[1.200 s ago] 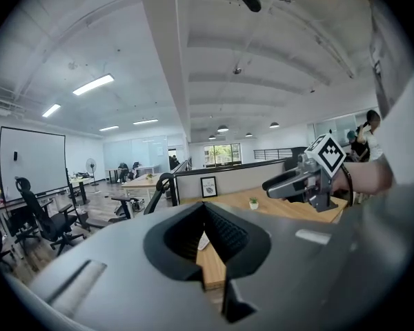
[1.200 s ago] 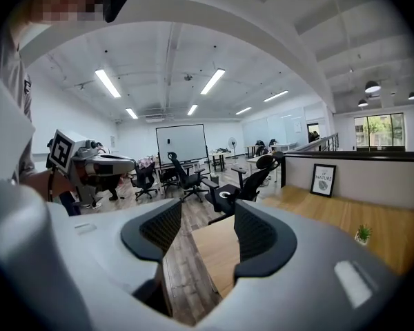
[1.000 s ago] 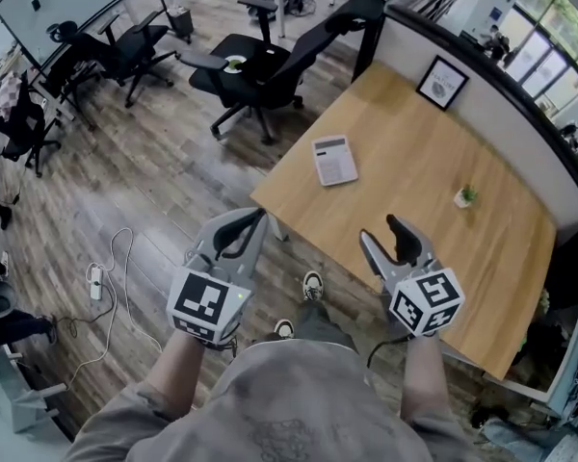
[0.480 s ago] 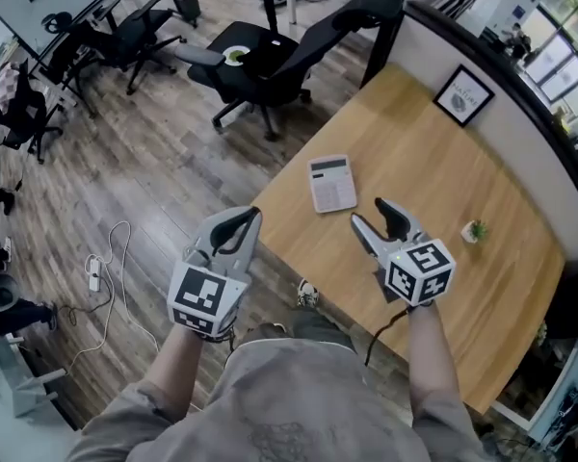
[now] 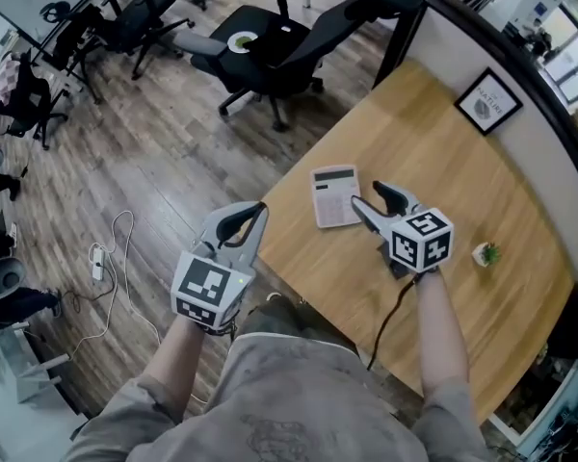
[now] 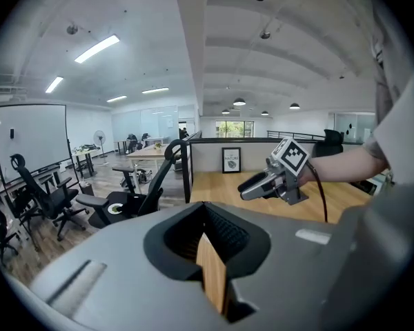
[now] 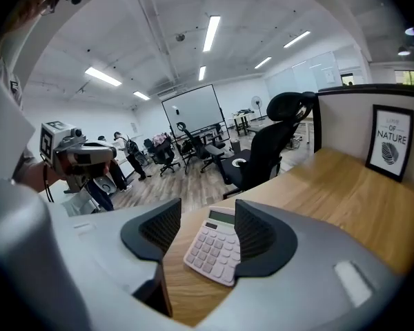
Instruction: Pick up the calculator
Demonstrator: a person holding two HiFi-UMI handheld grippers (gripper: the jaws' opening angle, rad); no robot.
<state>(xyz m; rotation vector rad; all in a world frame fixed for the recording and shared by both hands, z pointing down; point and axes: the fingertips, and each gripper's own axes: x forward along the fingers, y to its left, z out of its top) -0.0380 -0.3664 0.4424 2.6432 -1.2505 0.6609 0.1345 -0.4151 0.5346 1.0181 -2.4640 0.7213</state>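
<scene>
calculator (image 5: 335,196) | head view: beside right gripper (image 5: 369,196) | right gripper view: between fingers (image 7: 259,236)

The calculator (image 5: 333,198) lay on the tabletop (image 5: 462,191) just ahead of your right claw (image 5: 366,193), the framed picture (image 5: 488,102) well beyond, your left claw (image 5: 258,210) off the edge leftward.

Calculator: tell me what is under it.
The calculator lies flat, keys up, on the wooden desk, near its corner. Its body covers the patch beneath, so anything thin tucked there cannot be seen.
</scene>
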